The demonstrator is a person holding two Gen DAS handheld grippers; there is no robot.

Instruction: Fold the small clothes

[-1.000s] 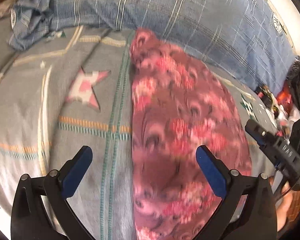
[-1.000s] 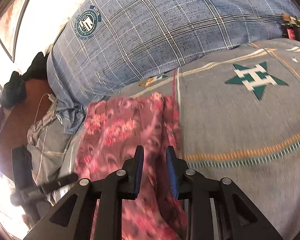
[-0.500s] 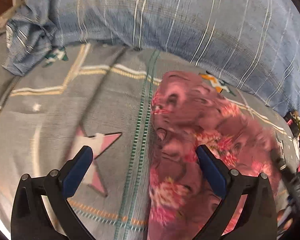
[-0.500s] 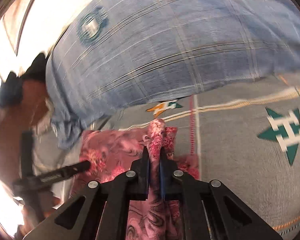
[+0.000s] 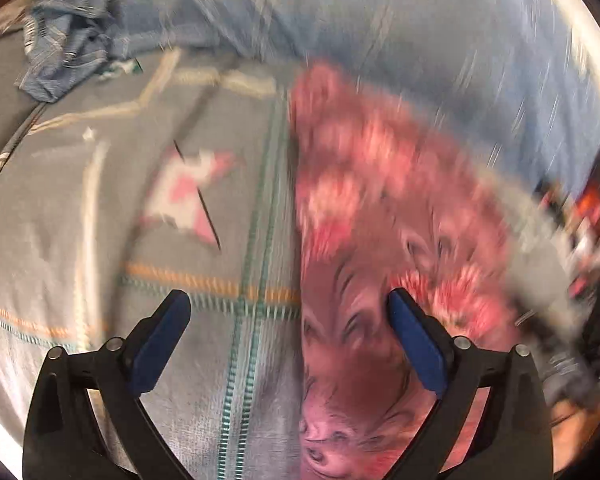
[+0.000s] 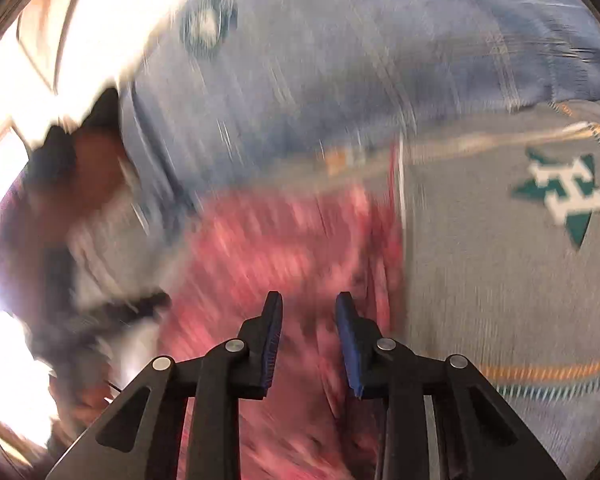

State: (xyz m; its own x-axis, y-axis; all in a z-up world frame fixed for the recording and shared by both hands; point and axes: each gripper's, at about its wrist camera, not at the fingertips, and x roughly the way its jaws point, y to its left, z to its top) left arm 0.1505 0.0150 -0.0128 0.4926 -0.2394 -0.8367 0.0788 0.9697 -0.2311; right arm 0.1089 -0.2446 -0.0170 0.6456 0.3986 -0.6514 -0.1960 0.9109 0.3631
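1. Pink floral garment (image 5: 384, 248): lies as a long strip on the grey patterned bedspread (image 5: 100, 264), running near to far, far end just short of the blue plaid bolster (image 5: 340, 12). Both views are motion-blurred, so hems and seams can't be made out.
2. Handling, my read: thin, light, limp fabric. No stiffness, drapes and bunches, won't hold a crease unless pressed flat. Slightly slick on the bedspread, drags easily.
3. Where to grip: pinch an edge or corner, both layers at once, not the middle. Near-end corners look most reachable.
4. Right tool (image 6: 308, 340): jaws have just been opening, now parted with a clear gap, hovering over the garment's right part (image 6: 276, 252). Nothing pinched between the pads.
5. Left tool (image 5: 288, 344): spread wide, released. Its right finger (image 5: 416, 344) is over the cloth, the left one over bare bedspread.
6. Far left: crumpled blue cloth (image 5: 68, 56), well apart.
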